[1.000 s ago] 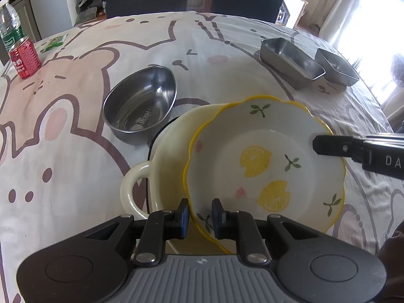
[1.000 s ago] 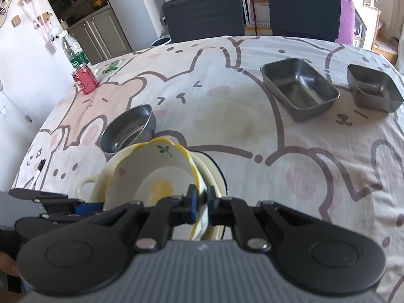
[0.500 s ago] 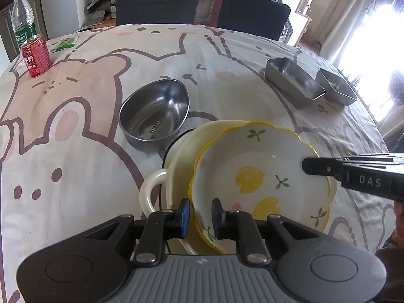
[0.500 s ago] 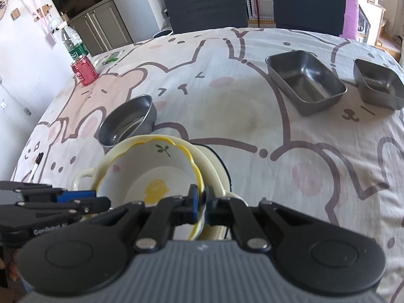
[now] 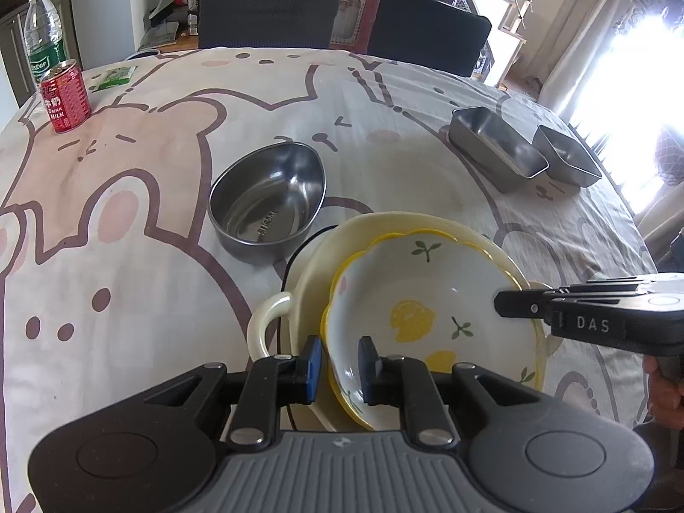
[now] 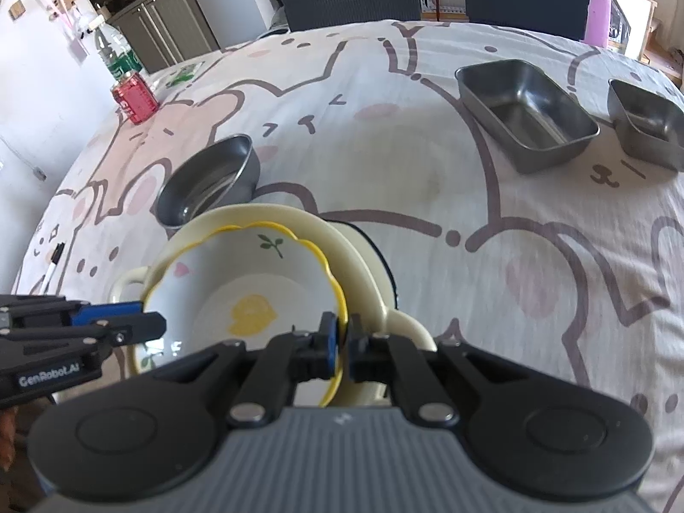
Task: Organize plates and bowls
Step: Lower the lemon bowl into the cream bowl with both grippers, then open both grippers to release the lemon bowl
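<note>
A white bowl with lemon prints and a wavy yellow rim (image 5: 427,299) (image 6: 256,282) lies inside the rim of a cream two-handled dish (image 5: 384,224) (image 6: 299,216). I cannot tell whether it rests fully on the dish. My left gripper (image 5: 340,363) (image 6: 158,325) is shut on the bowl's near-left rim. On the opposite rim, my right gripper (image 6: 342,335) (image 5: 500,303) is shut. A dark-rimmed thing (image 6: 378,252) peeks out under the cream dish.
An oval steel bowl (image 5: 265,209) (image 6: 205,184) stands just behind the cream dish. Two rectangular steel trays (image 5: 496,149) (image 5: 568,158) sit at the far right. A red can (image 5: 64,102) and a water bottle (image 5: 42,38) stand far left. Two chairs are behind the table.
The lemon bowl has come down from a raised tilt and now lies within the cream dish's rim. Both grippers have kept their hold on it.
</note>
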Demonstrator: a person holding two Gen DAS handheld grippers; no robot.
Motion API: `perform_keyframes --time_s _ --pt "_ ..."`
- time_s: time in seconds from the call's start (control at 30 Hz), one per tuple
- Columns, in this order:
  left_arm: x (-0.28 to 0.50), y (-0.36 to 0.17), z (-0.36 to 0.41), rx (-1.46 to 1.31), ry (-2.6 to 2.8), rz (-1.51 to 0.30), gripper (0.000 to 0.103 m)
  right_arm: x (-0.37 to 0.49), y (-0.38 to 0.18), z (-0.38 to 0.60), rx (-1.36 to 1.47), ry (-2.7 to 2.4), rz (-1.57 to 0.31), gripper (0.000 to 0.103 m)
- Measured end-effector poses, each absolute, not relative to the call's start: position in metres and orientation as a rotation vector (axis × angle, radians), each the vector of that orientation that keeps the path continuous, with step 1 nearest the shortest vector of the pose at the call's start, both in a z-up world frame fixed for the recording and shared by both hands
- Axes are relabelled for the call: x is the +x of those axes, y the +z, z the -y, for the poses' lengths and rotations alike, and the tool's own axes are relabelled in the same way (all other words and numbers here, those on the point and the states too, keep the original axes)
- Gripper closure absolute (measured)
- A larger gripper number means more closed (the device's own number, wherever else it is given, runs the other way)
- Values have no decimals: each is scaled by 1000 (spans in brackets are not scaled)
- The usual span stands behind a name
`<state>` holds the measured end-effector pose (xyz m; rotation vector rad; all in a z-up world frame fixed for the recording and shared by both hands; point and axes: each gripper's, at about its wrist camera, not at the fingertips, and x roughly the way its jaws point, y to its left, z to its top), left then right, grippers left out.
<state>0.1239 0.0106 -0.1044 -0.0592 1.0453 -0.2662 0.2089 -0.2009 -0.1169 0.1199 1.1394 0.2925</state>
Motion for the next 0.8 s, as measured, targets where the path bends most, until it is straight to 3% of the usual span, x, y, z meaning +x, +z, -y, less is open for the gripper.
perform_keyframes --time_s 0.23,0.53,0.8 --pt "123 -104 -10 -57 -264 -1043 84 209 -121 201 117 300 -1146 94" --pt "125 -103 -10 -53 -255 -1053 81 207 -119 200 116 345 -1161 69" --pt "122 -101 -4 -39 -293 -1043 57 201 -113 200 127 388 -1144 49"
